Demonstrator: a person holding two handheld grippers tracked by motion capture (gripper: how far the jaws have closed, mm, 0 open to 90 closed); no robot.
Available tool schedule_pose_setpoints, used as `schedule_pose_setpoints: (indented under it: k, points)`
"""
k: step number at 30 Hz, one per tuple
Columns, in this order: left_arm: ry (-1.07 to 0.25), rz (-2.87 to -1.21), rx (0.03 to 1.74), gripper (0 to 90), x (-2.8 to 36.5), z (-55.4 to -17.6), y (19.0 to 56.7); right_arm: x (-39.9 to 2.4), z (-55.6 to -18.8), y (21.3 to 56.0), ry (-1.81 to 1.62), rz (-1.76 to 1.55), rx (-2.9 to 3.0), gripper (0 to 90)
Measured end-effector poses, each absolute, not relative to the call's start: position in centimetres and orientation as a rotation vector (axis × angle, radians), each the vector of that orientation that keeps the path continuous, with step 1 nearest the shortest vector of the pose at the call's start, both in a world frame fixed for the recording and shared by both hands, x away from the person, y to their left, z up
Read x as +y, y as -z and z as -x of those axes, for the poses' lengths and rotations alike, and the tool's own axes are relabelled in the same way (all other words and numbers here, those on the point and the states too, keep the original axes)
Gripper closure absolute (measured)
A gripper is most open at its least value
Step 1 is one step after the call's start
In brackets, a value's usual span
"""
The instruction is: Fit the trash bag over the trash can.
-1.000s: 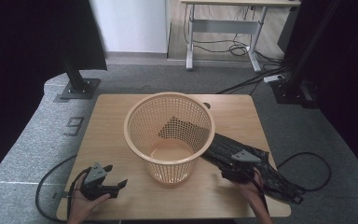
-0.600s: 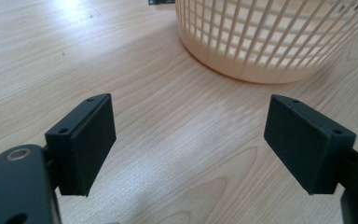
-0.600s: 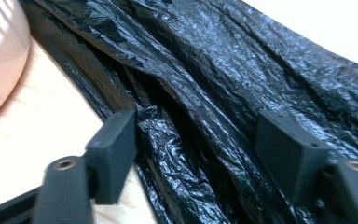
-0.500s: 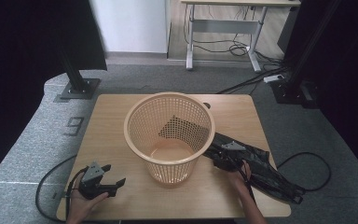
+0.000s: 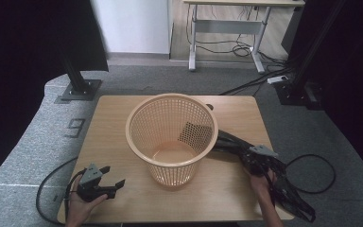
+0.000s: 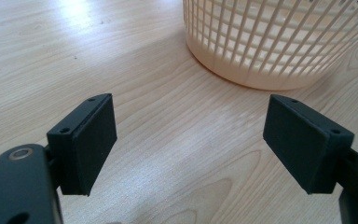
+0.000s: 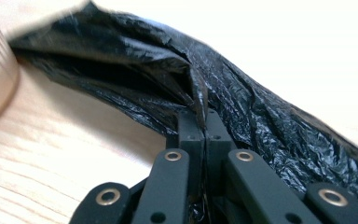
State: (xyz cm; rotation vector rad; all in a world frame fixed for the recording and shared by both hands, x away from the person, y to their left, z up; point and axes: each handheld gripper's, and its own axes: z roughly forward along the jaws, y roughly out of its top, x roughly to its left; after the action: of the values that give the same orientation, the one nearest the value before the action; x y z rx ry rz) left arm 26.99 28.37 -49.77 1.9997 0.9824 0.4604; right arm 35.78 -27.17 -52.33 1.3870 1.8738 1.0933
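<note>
A peach mesh basket (image 5: pixel 170 176) stands upright in the middle of the wooden table (image 5: pixel 113 118). A crumpled black plastic bag (image 5: pixel 228 142) lies to its right, running from the basket's side to the front right corner. My right gripper (image 5: pixel 244 155) lies on the bag. Its jaws have just been closing and are now shut on a fold of the black bag (image 7: pixel 135 60), with the right gripper (image 7: pixel 204 119) pinching the film at its tips. My left gripper (image 5: pixel 115 176) rests at the front left, open and with nothing in it. The left gripper (image 6: pixel 189 135) faces the basket (image 6: pixel 270 42).
Cables trail from both grippers over the table's front edge onto the grey floor (image 5: pixel 38 142). A black stand base (image 5: pixel 78 90) sits beyond the table's left corner and a desk frame (image 5: pixel 227 28) stands farther back. Bare wood lies left of the basket.
The right hand slid toward the basket, then drew back slightly to the right, and its jaws went from open to shut on the bag. The left hand stayed still.
</note>
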Motion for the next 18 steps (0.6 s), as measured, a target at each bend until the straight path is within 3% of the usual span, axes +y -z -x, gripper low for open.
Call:
schedule_pose_setpoints:
  k: [18]
  points:
    - [-0.462,-1.989,0.984,17.2,28.5,-26.9,49.6,-31.9,-31.1,40.9,-1.311,-1.172,1.596,88.7]
